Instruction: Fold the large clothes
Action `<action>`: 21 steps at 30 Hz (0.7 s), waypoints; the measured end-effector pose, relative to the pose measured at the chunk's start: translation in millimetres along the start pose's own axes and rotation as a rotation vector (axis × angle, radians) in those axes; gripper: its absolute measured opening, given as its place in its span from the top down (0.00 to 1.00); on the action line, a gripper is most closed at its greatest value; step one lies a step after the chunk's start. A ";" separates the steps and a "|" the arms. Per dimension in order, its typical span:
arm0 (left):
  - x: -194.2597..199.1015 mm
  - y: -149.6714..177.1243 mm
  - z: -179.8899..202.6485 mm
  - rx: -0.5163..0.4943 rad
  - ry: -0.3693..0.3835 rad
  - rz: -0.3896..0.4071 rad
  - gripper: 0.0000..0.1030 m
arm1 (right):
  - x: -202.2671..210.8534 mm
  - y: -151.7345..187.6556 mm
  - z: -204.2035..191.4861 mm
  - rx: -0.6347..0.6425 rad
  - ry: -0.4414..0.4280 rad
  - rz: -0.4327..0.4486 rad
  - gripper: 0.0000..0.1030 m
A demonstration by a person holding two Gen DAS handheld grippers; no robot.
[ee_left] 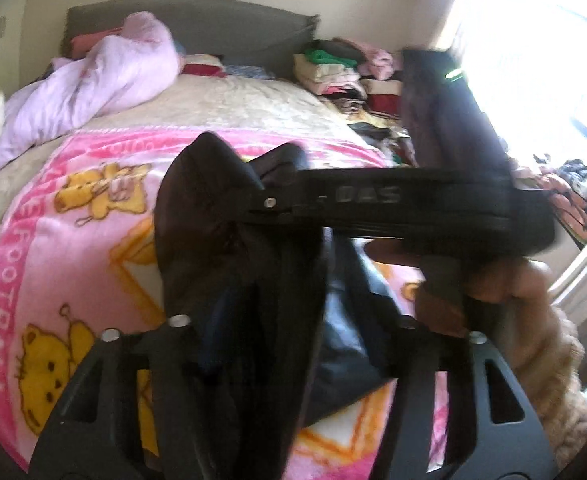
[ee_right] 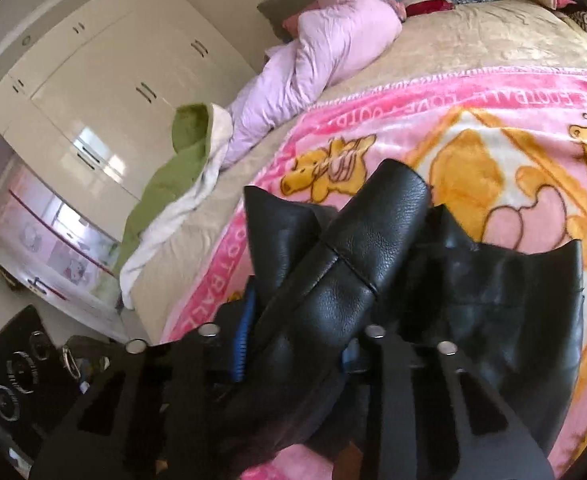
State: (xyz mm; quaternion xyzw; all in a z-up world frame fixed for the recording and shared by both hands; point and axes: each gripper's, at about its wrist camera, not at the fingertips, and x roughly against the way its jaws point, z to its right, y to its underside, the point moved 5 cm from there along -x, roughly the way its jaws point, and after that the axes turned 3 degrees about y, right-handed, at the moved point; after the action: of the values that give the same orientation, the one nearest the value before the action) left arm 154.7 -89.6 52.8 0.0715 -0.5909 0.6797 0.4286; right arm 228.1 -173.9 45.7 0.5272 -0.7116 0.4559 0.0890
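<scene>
A black leather jacket (ee_left: 213, 184) hangs bunched above the pink blanket. In the right wrist view a thick fold of the jacket (ee_right: 373, 232) fills the gap of my right gripper (ee_right: 291, 330), whose pads press on it. In the left wrist view the right gripper (ee_left: 261, 200) crosses the frame sideways, its tip clamped on the jacket's upper edge, with a person's hand (ee_left: 493, 284) on its handle. My left gripper (ee_left: 289, 320) stands wide apart below. The jacket drapes down between its fingers, with slack beside the right finger.
A pink cartoon blanket (ee_left: 53, 240) covers the near half of the bed, over a cream bedspread (ee_left: 245, 100). A lilac duvet (ee_left: 93, 80) lies bunched at the far left. Folded clothes (ee_left: 333, 68) pile by the bright window. A green-and-white blanket (ee_right: 181, 168) hangs off the wardrobe-side edge.
</scene>
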 end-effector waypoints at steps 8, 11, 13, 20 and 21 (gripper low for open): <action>41.2 -10.9 16.0 0.058 0.124 0.080 0.40 | 30.3 -7.5 75.4 -0.090 -0.065 0.066 0.82; 52.7 -11.7 -9.9 0.120 0.032 0.143 0.36 | 42.3 -3.9 106.8 -0.134 -0.082 0.082 0.82; 37.8 -6.3 -35.1 0.167 -0.023 0.109 0.36 | 47.9 -0.4 128.0 -0.171 -0.084 0.091 0.82; -64.7 51.3 -64.1 0.293 0.064 -0.171 0.36 | 45.0 17.2 166.0 -0.260 -0.022 0.046 0.69; -72.3 57.2 -59.7 0.291 0.069 -0.194 0.36 | 45.6 19.9 165.6 -0.262 0.000 0.029 0.63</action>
State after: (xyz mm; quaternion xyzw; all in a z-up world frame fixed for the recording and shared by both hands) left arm 186.0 -70.2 -50.7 0.1661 -0.4618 0.7154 0.4973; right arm 250.6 -326.8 -31.8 0.5008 -0.7725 0.3604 0.1503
